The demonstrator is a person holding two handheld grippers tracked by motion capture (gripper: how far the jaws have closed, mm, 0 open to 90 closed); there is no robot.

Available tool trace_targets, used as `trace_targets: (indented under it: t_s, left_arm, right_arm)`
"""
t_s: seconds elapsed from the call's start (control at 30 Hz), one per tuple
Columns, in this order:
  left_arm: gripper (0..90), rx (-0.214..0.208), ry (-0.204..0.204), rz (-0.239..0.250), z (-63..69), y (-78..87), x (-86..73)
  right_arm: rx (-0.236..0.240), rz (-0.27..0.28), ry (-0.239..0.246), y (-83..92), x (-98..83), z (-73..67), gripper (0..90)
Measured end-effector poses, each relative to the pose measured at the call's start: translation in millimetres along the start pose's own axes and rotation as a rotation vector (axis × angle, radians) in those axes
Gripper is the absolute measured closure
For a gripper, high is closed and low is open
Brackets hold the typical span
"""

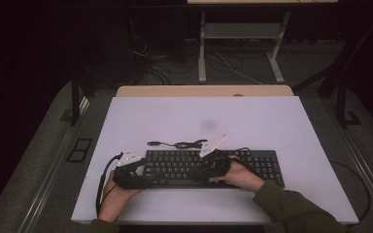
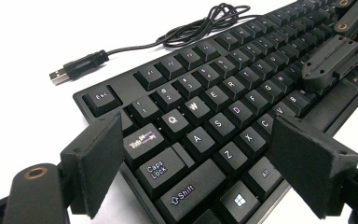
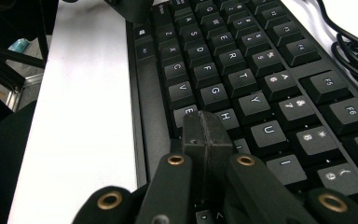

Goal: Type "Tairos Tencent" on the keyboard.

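A black keyboard (image 1: pixel 233 165) lies near the front of the white table (image 1: pixel 199 116). Its cable (image 1: pixel 184 144) lies coiled behind it and ends in a loose USB plug (image 2: pixel 77 65). My left gripper (image 1: pixel 143 171) is at the keyboard's left end. In the left gripper view it (image 2: pixel 200 140) is open, its pads straddling the Caps Lock and Shift corner of the keyboard (image 2: pixel 205 116). My right gripper (image 1: pixel 195 172) is over the middle keys. Its jaws (image 3: pixel 205 130) are closed together with nothing between them, the tip resting near the H key of the keyboard (image 3: pixel 242 70). From the left gripper view, that right gripper (image 2: pixel 328 63) shows at the upper right.
The cable (image 3: pixel 354 46) runs along the keyboard's far side. A strip of bare table (image 3: pixel 88 116) lies between the keyboard and the front edge. Beyond the table stand another desk's white legs (image 1: pixel 202 48) and floor cables (image 1: pixel 233 65).
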State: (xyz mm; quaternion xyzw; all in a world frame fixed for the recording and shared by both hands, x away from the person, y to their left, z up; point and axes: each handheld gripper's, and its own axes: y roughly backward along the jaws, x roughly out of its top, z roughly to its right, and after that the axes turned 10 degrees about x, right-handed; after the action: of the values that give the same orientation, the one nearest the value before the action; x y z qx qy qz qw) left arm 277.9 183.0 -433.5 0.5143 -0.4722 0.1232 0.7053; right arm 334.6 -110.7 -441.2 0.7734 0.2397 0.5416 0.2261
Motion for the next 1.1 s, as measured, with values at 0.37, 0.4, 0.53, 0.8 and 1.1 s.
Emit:
trace_targets:
  t_s: [0.37,0.4,0.53,0.8,1.1]
  left_arm:
    - [18.8,0.003,0.001,0.011,0.2,0.9,0.5]
    - [18.9,0.002,0.001,0.012,0.3,0.7,0.6]
    - [19.7,-0.003,0.000,0.014,0.9,0.2,1.2]
    - [24.3,-0.017,-0.007,0.016,2.6,-1.1,2.4]
    - [33.1,-0.048,-0.008,0.020,4.5,-4.9,5.5]
  right_arm:
    - [-0.008,0.023,-0.003,5.4,0.7,0.3,89.0]
    - [-0.008,0.025,-0.002,5.6,0.7,0.3,88.4]
    - [-0.005,0.048,-0.018,7.0,1.2,-1.4,85.2]
    - [-0.027,0.078,-0.032,13.4,0.9,-0.6,72.8]
    - [-0.054,0.101,-0.056,20.9,-2.3,1.4,60.6]
